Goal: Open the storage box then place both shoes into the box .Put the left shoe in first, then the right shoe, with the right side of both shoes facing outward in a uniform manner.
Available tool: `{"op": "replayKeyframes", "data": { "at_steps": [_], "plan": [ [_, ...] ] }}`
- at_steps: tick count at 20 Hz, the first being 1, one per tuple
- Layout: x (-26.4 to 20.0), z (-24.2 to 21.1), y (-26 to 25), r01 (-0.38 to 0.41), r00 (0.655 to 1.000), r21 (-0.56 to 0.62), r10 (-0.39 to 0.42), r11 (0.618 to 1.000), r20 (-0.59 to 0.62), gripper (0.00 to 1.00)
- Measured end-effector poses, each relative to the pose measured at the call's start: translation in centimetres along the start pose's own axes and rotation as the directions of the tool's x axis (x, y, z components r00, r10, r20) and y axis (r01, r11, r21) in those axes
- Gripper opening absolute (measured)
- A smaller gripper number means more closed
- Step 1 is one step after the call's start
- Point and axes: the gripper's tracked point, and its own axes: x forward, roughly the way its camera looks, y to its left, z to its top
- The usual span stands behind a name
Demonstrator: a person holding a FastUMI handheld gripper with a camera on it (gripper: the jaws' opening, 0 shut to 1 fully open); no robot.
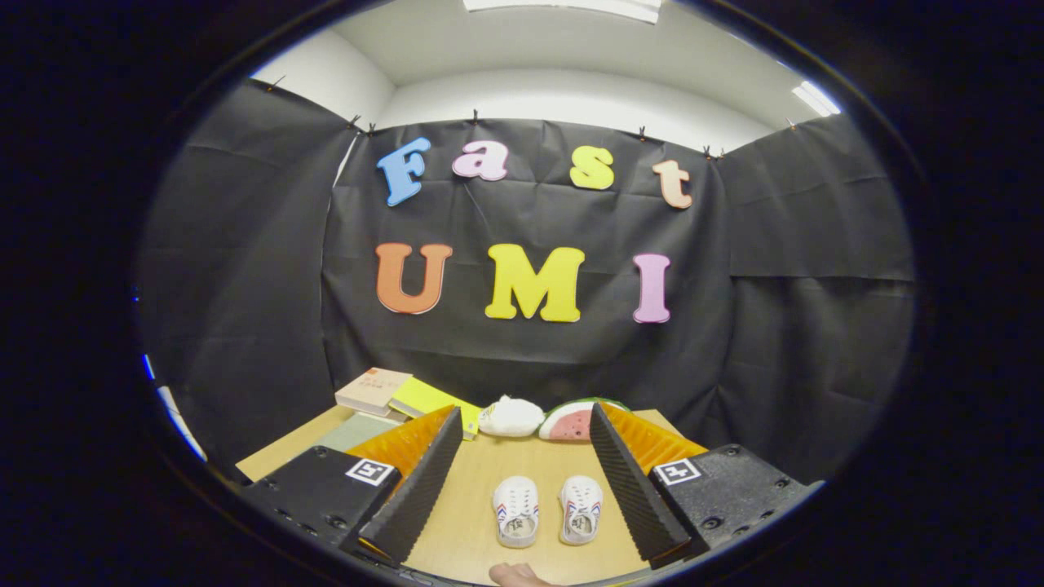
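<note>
Looking down at the two small white shoes, I see the left shoe [515, 510] and the right shoe [580, 509] side by side on the wooden table [473, 489], toes pointing away, lying between my fingers and touching neither. My gripper [522, 469] is spread wide and holds nothing. Beyond the shoes sit a white plush [510, 417] and a watermelon-slice toy [571, 421], with a stack of books [391, 395] off to the left
</note>
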Motion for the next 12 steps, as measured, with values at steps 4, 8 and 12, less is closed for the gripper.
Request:
{"op": "replayKeyframes", "data": {
  "at_steps": [4,8,12],
  "plan": [
    [1.7,-1.4,2.0,-0.004,0.998,0.019,0.005,1.000,-0.070,1.00],
    [4.0,-3.0,4.8,-0.036,0.985,0.073,0.048,0.997,-0.166,1.00],
    [6.7,-4.5,7.4,-0.107,0.965,0.122,0.133,0.987,-0.226,1.00]
  ]
}}
